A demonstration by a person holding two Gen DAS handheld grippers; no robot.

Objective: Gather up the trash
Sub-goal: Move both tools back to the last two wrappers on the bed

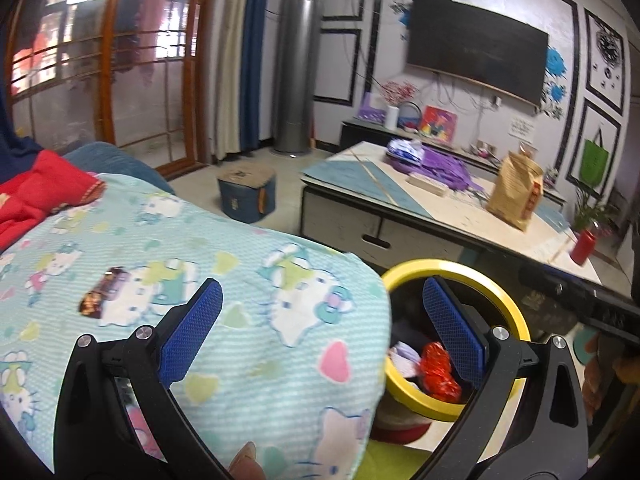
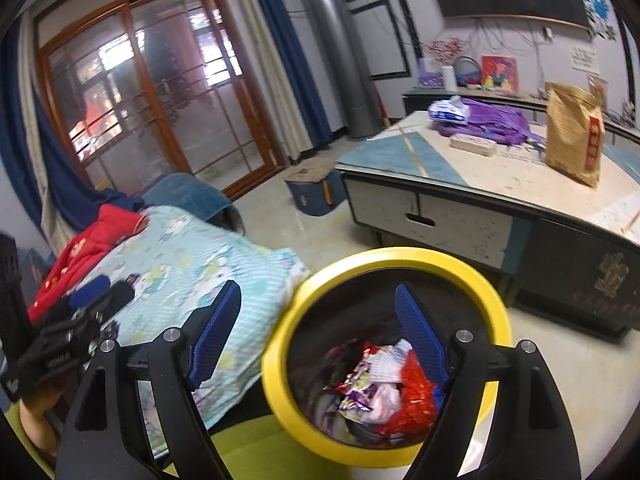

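The left hand-held gripper (image 1: 322,322) gapes empty, as does the right hand-held gripper (image 2: 318,320) above the bin (image 2: 280,344). A wrapper (image 1: 105,292) lies on the blanket (image 1: 248,240), ahead-left of the left one; probably light, crinkly and slippery, so pinch across its middle.

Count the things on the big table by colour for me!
Purple: 1, the cloth
Brown: 1, the paper bag
Red: 1, the bottle
White and blue: 1, the packet
Beige: 1, the flat case
Total: 5
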